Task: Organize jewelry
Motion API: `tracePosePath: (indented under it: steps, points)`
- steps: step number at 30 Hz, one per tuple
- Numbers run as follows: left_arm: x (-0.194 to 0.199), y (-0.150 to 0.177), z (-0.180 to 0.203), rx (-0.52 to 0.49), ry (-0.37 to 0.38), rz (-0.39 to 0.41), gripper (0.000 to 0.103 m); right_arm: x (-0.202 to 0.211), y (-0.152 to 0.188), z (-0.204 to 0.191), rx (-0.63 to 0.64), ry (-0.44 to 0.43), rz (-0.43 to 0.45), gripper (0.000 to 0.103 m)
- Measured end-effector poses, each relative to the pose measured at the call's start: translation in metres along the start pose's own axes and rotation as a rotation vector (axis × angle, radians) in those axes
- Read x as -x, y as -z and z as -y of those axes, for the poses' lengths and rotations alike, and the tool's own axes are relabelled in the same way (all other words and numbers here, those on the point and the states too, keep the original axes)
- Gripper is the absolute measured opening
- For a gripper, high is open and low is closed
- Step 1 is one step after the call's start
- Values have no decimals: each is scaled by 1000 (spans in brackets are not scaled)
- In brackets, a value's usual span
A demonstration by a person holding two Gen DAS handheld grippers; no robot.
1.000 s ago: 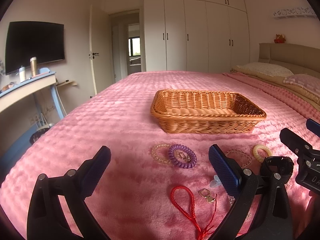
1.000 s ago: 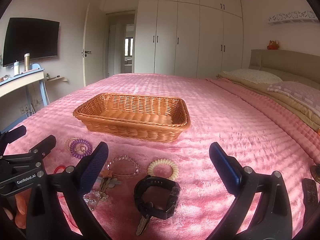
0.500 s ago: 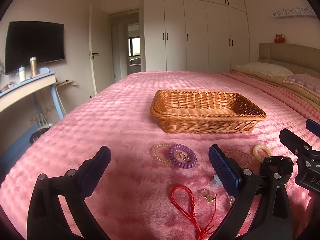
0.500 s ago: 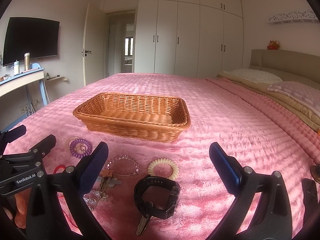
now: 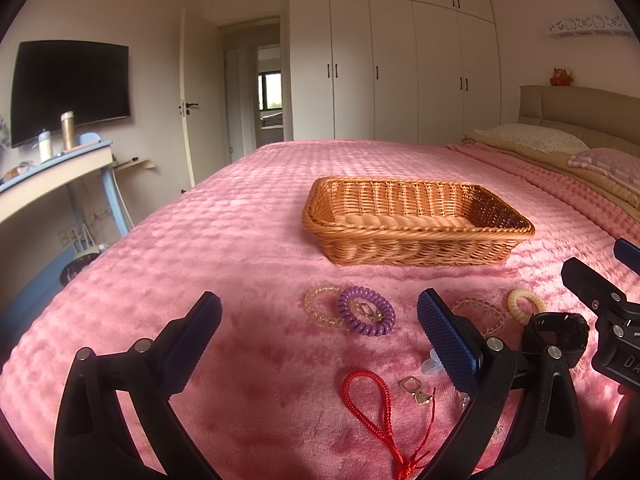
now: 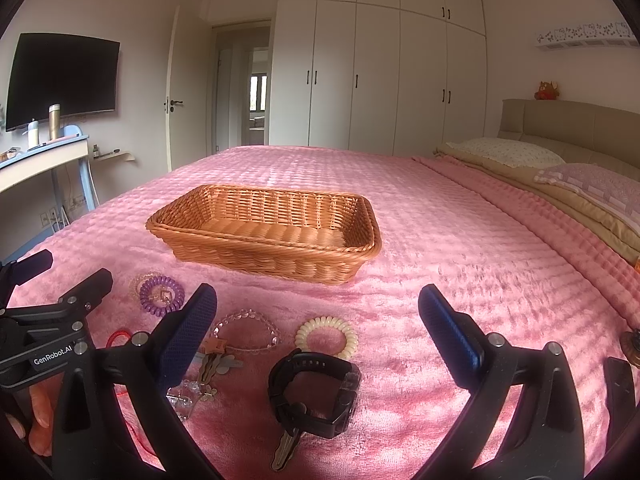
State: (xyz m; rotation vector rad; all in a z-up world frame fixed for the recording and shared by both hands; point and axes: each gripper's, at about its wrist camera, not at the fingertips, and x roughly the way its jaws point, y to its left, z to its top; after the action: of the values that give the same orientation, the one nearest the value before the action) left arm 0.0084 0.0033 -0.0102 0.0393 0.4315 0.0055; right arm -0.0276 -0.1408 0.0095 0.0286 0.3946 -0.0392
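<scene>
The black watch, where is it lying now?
In the right wrist view the black watch lies on the pink bedspread, low and left of centre, just in front of the cream spiral hair tie, with a key under it.

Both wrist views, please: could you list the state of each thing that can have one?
left claw: open, holding nothing
right claw: open, holding nothing
wicker basket: upright, nothing seen inside
purple coil band: on bedspread, overlapping clear bracelet
cream coil band: flat on bedspread
black watch: strap fastened in a loop
red cord: looped, loose
wardrobe doors: shut
TV: off
</scene>
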Motion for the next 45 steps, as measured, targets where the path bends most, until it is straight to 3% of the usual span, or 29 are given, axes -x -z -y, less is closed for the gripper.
tracePosePath:
  steps: [22,26,28,32,34,40,45]
  points:
    - [-3,0,-3,16,13,-14,95,-1,0,1,-5,-2,-2,97]
    - [-13,-2,-25,118,132,-87,95,-5,1,10,-36,8,-26,91]
    - [-19,-1,-38,178,221,-145,86,-6,3,16,-58,14,-50,84]
    - [-29,6,-57,256,343,-263,81,-7,8,36,-127,-15,-120,72]
    - [-31,11,-58,263,389,-315,74,-7,11,47,-158,-37,-160,66]
    - [-32,27,-40,160,400,-460,59,1,21,61,-183,-96,-258,62]
    - [-25,34,-27,115,352,-472,58,-13,25,54,-187,-136,-365,53]
